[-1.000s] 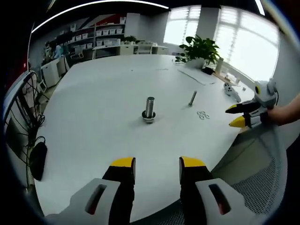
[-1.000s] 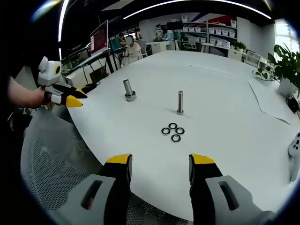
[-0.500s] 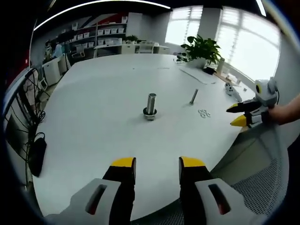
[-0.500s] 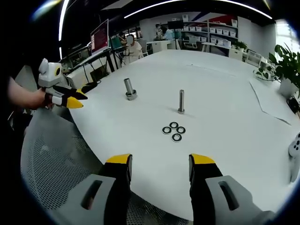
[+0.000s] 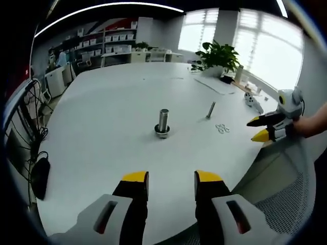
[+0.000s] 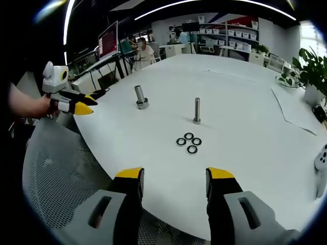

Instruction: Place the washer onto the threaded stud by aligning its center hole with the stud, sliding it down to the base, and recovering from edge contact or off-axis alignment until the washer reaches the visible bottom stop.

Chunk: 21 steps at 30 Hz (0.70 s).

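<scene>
Several dark ring washers (image 6: 188, 142) lie in a small cluster on the white table (image 6: 245, 117); they also show as a tiny cluster of washers (image 5: 222, 128). Just beyond them a thin threaded stud (image 6: 196, 110) stands upright, seen leaning as the stud (image 5: 210, 109). A thicker metal stud with a nut at its base (image 6: 140, 97) stands to the left, the same thick stud (image 5: 163, 122). My right gripper (image 6: 175, 179) is open and empty near the table's edge, also the right gripper (image 5: 257, 127). My left gripper (image 5: 170, 181) is open and empty, also the left gripper (image 6: 87, 104).
A potted plant (image 5: 220, 55) and papers (image 5: 214, 84) sit at the table's far side. A white controller (image 6: 322, 161) lies at the right edge. A mesh chair (image 6: 61, 173) is below the table edge. Cables and a black pouch (image 5: 40, 173) hang at the left.
Both views shifted only slightly with the hands. The left gripper edged a little toward the table. Nothing on the table moved.
</scene>
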### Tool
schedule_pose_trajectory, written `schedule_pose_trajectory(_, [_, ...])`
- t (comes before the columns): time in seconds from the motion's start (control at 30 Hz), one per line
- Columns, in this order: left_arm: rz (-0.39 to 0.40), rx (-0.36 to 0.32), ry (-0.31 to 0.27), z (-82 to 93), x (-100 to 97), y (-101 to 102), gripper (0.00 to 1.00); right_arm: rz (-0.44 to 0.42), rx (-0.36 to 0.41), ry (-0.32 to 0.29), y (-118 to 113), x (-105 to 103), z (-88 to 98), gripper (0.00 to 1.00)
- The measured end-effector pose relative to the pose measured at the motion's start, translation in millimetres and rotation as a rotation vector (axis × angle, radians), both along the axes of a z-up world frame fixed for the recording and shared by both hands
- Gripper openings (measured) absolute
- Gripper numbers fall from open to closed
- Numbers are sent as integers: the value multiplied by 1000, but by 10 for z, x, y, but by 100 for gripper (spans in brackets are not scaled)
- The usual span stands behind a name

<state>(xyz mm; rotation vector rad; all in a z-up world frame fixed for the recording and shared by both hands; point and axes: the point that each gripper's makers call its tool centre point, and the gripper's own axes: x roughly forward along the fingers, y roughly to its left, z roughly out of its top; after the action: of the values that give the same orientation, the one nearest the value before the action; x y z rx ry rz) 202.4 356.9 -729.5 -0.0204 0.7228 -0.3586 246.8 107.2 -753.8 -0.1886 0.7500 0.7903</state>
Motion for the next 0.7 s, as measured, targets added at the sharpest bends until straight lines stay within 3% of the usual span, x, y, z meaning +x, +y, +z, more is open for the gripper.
schedule_pose_trajectory(0.7, [-9,9,3,-44,44,-17,33,1,-2,2,-3,0,-5,51])
